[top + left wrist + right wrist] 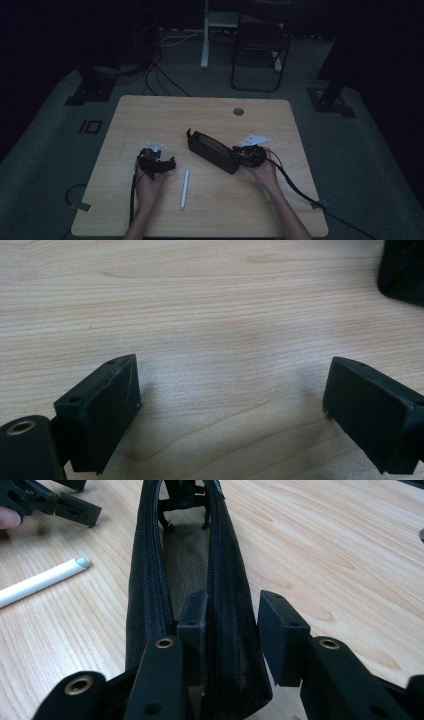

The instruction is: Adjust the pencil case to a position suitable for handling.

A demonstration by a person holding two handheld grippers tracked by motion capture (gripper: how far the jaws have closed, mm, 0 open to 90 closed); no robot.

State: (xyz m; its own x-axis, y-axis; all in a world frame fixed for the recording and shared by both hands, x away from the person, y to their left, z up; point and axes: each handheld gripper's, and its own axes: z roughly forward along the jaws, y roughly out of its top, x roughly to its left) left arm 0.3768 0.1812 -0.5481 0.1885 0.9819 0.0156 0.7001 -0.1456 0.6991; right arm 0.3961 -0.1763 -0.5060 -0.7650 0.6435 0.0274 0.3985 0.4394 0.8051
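My right claw (230,625) pinches one wall of the open pencil case (190,580) mid-table, holding its mouth apart; my left claw (230,405) rests spread and empty, ready for the pen (185,188) between them.

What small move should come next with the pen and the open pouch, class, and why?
Probably the left gripper should shift over to the white pen and close on it. Its jaws stand open over bare table, the pen lies loose beside it, and the right gripper already has one side of the unzipped black pouch between its jaws, holding the mouth open.
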